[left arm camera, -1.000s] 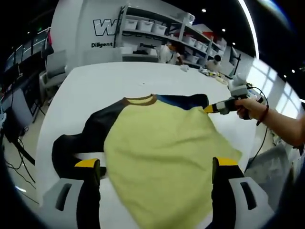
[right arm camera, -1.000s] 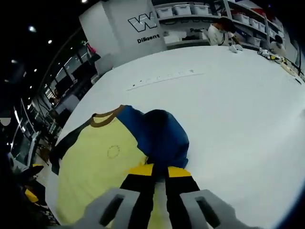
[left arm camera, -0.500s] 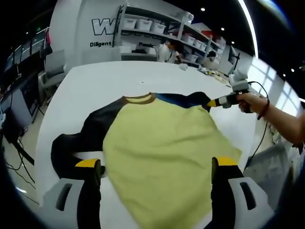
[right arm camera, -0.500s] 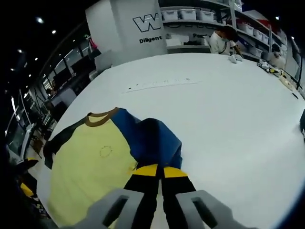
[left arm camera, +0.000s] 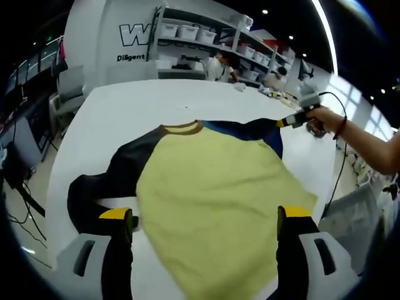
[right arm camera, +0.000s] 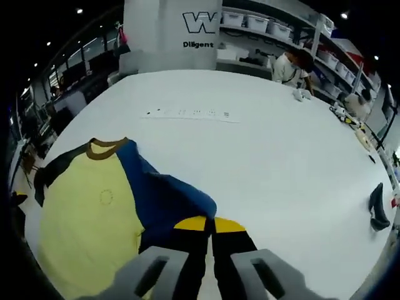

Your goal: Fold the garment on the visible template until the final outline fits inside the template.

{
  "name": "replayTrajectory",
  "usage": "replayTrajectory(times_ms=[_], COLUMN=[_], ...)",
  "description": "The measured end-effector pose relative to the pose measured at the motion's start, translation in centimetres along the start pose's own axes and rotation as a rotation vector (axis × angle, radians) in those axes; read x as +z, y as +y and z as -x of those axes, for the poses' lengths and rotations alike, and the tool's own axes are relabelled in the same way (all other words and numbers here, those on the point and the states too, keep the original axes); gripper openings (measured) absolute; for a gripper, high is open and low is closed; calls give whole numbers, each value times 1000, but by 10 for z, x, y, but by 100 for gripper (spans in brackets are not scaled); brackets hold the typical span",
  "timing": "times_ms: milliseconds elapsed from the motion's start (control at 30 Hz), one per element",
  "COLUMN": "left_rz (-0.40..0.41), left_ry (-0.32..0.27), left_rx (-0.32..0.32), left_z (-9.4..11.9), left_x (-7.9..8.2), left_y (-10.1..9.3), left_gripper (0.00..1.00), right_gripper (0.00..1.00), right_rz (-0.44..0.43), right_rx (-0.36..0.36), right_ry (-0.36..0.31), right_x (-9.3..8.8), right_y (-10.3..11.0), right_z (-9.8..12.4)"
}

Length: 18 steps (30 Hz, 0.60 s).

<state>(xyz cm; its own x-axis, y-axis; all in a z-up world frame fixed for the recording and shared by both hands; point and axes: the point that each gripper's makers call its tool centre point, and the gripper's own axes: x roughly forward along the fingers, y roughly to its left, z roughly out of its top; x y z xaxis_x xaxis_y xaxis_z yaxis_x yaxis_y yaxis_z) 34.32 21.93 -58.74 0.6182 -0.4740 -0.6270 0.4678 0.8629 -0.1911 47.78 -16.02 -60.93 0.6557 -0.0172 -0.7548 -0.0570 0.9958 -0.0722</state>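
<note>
Where the wall behind the white table (right arm camera: 281,156) reads "Diligent", yellow cotton shirt with blue and black sleeves (left arm camera: 212,187): right hand-held gripper (right arm camera: 201,223) clamps blue sleeve (right arm camera: 165,200); left hand-held gripper (left arm camera: 206,215) gapes.

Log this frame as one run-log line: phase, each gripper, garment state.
phase: spreading | right gripper: shut on blue sleeve, drawn outward | left gripper: open over yellow shirt | black sleeve: bunched | table

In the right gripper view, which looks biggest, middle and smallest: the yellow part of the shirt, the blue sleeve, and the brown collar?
Largest to smallest, as they look in the right gripper view:
1. Yellow body of the shirt
2. Blue sleeve, though it lies nearer the camera, so it may look bigger than it is
3. Brown collar, clearly the smallest
</note>
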Motion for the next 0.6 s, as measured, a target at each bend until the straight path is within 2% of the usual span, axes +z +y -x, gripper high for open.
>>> replayTrajectory(times_ms=[333,500,600], left_rz=[1,0,-1], left_ry=[-17,-18,-20], left_rx=[-3,-7,-5], left_z=[2,3,3], left_x=[4,4,4], left_y=[-4,-6,-6], left_gripper=[97,97,97], right_gripper=[0,0,14], right_rz=[44,22,-57], right_rx=[-3,19,70], right_ry=[15,3,-51], right_x=[1,1,6], right_y=[-3,-3,5], right_z=[-16,-14,-7])
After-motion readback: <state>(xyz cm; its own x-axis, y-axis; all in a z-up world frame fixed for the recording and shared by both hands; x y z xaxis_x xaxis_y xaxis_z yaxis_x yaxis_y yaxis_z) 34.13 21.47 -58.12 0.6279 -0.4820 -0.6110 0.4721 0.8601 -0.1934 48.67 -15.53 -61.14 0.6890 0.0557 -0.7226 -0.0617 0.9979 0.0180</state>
